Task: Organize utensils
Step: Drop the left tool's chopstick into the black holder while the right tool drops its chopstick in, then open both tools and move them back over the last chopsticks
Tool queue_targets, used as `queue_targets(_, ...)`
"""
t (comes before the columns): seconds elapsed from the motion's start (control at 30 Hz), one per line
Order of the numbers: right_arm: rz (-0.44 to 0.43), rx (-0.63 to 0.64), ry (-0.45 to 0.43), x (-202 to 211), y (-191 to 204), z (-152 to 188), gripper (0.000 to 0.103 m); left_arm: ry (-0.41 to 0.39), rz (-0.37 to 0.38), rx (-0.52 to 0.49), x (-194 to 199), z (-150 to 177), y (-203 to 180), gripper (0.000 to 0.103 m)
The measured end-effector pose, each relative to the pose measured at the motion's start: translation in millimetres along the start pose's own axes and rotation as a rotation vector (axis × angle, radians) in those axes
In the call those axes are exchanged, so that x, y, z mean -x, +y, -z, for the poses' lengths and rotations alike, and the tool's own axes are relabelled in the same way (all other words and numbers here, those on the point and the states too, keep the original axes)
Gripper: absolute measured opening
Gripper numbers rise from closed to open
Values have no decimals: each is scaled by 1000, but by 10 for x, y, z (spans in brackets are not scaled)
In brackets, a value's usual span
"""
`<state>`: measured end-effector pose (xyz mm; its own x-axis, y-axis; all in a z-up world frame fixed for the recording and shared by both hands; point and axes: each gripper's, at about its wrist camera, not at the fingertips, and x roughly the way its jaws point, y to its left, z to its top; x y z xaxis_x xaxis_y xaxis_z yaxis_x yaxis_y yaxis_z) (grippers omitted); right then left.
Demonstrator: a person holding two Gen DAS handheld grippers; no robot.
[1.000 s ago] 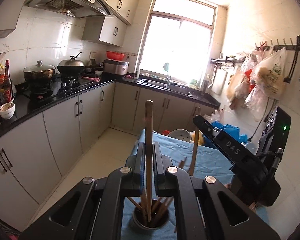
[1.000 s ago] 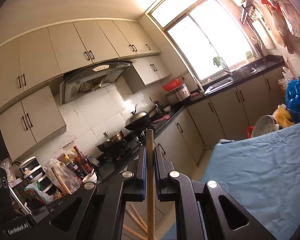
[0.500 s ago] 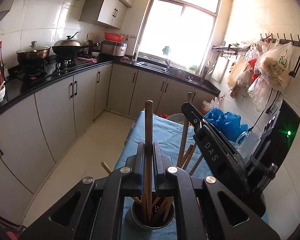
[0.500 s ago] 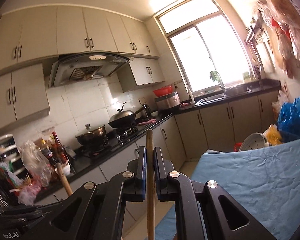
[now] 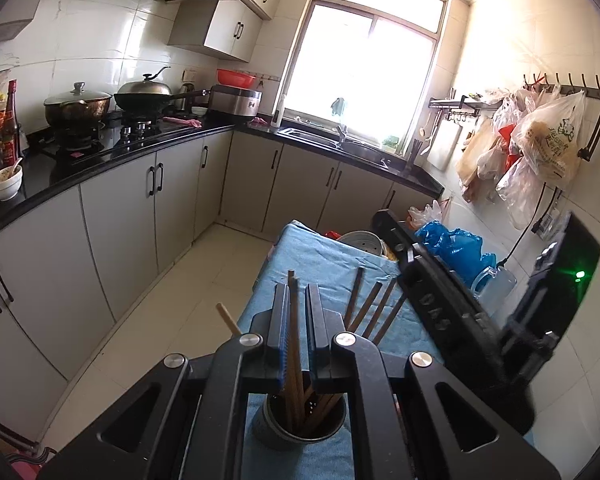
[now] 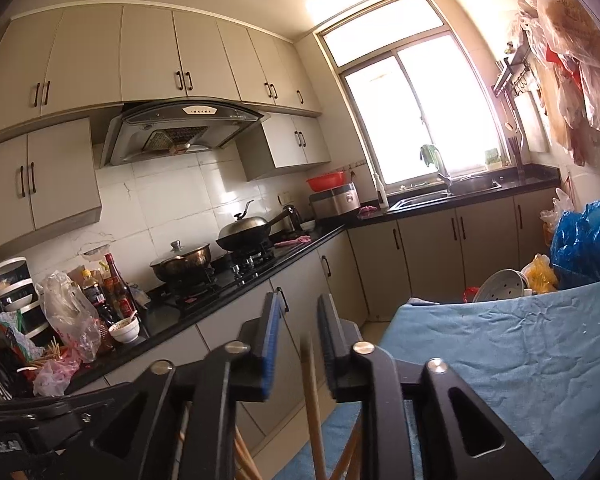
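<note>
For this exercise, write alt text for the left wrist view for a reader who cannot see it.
The left gripper holds a wooden chopstick upright over a metal cup of chopsticks on a blue tablecloth. The right gripper hovers alongside; kitchen cabinets and a bright window lie beyond.

A narrow kitchen has glossy white wall tiles [image 5: 92,44], a pale tiled floor [image 5: 172,304] and an L-shaped run of grey base cabinets [image 5: 148,208] under a black polished countertop [image 5: 112,152], with cream upper cabinets [image 6: 148,52] and a curved steel range hood [image 6: 180,132] above. A tall white-framed window [image 5: 364,64] over the steel sink [image 5: 320,138] floods the far end with bright daylight. On the right wall, a black hook rail [image 5: 572,88] carries hanging plastic bags [image 5: 540,144].
</note>
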<state>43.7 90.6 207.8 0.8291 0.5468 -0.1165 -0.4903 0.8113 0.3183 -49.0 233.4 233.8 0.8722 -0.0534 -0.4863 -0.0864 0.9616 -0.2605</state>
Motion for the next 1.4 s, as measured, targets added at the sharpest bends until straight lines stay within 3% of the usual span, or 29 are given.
queue_targets(0.23,37,-10,-27,398,-115,-87,49,-15,-31,27,202,99,36,9)
queue_targets(0.33,67,-40,-33,628,-240,-36,55,-23,-32,41,291,179,20,19)
queue_targets(0.43,124,-53,-4,878,-428,101,60,-13,-3,39,334,303,-84,20)
queue_targets(0.6,277,-46,109,1320,-922,447,60,55,68,-9,280,605,-404,22)
queue_targets(0.67,376,-81,168,1558,-1284,594,60,98,93,-54,214,772,-603,28)
queue_targets(0.77,525,-186,259,1907,-1910,752,60,179,128,-130,76,1010,-898,29)
queue_targets(0.83,570,-255,312,2060,-2259,825,52,223,147,-165,-7,1128,-1059,29)
queue_targets(0.87,586,-277,338,2096,-2397,856,43,241,155,-182,-40,1190,-1142,29)
queue_targets(1.03,606,-301,468,2006,-2872,1012,32,296,157,-231,-118,1372,-1394,29)
queue_targets(1.27,623,-239,594,1622,-3071,1168,26,318,117,-247,-108,1468,-1446,29)
queue_targets(1.33,652,-226,614,1565,-3091,1167,21,325,117,-243,-141,1446,-1438,29)
queue_targets(1.4,634,-235,628,1516,-3057,1170,9,335,119,-238,-177,1445,-1428,29)
